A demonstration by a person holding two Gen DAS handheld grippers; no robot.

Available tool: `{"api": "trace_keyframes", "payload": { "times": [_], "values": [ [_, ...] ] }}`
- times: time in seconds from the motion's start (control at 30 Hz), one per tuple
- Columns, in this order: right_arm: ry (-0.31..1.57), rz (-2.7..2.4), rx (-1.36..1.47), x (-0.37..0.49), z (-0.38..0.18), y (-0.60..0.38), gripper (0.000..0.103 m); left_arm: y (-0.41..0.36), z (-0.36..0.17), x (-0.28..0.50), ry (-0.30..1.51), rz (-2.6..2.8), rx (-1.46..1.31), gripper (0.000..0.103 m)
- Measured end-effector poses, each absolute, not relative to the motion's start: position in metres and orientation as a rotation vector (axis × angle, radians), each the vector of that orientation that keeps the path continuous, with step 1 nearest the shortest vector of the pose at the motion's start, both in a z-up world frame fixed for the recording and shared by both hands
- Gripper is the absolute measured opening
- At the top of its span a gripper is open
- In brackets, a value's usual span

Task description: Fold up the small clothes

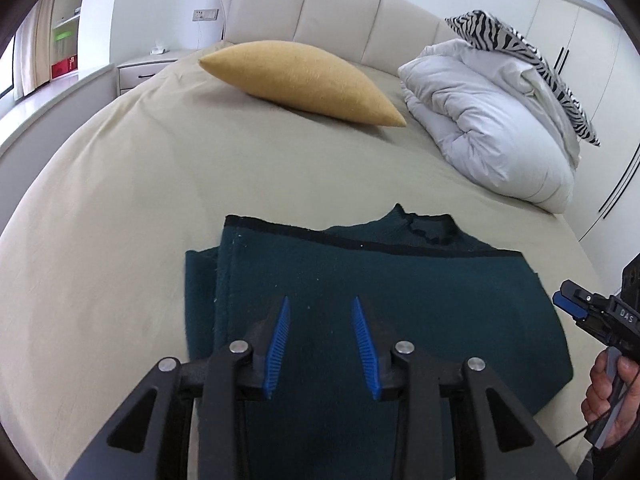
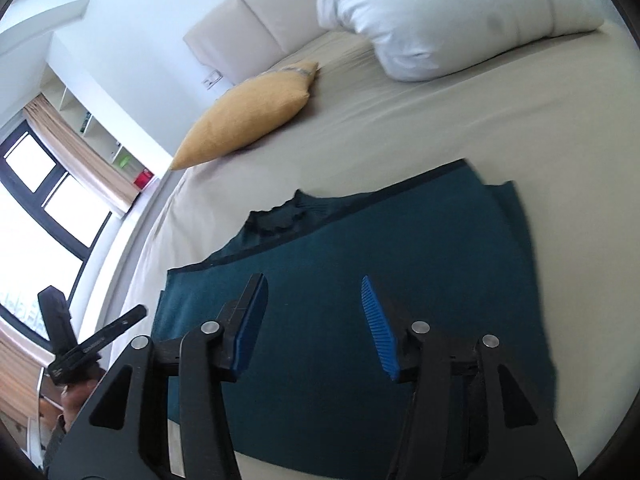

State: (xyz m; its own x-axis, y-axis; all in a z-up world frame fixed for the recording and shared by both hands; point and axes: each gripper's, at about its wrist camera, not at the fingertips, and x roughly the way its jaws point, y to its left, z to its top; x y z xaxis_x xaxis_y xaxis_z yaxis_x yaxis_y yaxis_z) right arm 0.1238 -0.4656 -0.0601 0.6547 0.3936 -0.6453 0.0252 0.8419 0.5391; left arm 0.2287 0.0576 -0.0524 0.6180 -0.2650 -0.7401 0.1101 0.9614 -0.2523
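Nearest each camera, the left tongs point(image 1: 320, 300) and the right tongs point(image 2: 314, 280) both stood wide apart and held nothing, poised above the folded dark teal sweater point(image 1: 380, 300), which lay flat on the beige bed sheet point(image 1: 120, 220) with its collar point(image 1: 428, 226) showing past the folded edge at 12 o'clock. In the left wrist view the right tongs appeared at 3 o'clock beside the sweater's edge. Farther up the bed a mustard cushion point(image 1: 300, 80) lay at 12 o'clock, a bundled white duvet point(image 1: 492, 128) with a zebra-print pillow point(image 1: 520, 52) on top lay at 2 o'clock, and the cream padded headboard point(image 1: 340, 4) stood behind them.
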Motion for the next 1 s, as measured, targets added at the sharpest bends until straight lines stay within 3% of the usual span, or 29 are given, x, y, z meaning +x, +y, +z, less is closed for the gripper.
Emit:
{"api": "trace_keyframes", "payload": {
  "times": [0.13, 0.27, 0.37, 0.43, 0.6, 0.8, 0.97, 1.0],
  "values": [
    [0.893, 0.319, 0.584, 0.170, -0.082, -0.425, 0.048, 0.052, -0.096, 0.251, 0.930, -0.150, -0.108, 0.036],
    [0.967, 0.345, 0.670, 0.209, -0.120, -0.406, 0.046, 0.054, -0.103, 0.245, 0.863, -0.162, -0.095, 0.038],
    [0.916, 0.326, 0.777, 0.218, -0.141, -0.425, 0.043, 0.057, -0.107, 0.246, 0.848, -0.183, -0.104, 0.038],
    [0.880, 0.344, 0.861, 0.218, -0.148, -0.450, 0.039, 0.063, -0.109, 0.248, 0.845, -0.204, -0.145, 0.038],
    [0.760, 0.266, 1.011, 0.192, -0.164, -0.540, 0.015, 0.067, -0.110, 0.248, 0.830, -0.228, -0.183, 0.038],
    [0.717, -0.090, 1.028, 0.126, -0.141, -0.611, 0.029, 0.076, -0.106, 0.248, 0.853, -0.241, -0.241, 0.038],
    [0.695, 0.126, 0.949, 0.086, -0.096, -0.555, 0.030, 0.053, -0.075, 0.206, 0.876, -0.229, -0.224, 0.038],
    [0.713, 0.190, 0.940, 0.088, -0.094, -0.527, 0.035, 0.046, -0.069, 0.194, 0.873, -0.254, -0.237, 0.040]
  ]
}}
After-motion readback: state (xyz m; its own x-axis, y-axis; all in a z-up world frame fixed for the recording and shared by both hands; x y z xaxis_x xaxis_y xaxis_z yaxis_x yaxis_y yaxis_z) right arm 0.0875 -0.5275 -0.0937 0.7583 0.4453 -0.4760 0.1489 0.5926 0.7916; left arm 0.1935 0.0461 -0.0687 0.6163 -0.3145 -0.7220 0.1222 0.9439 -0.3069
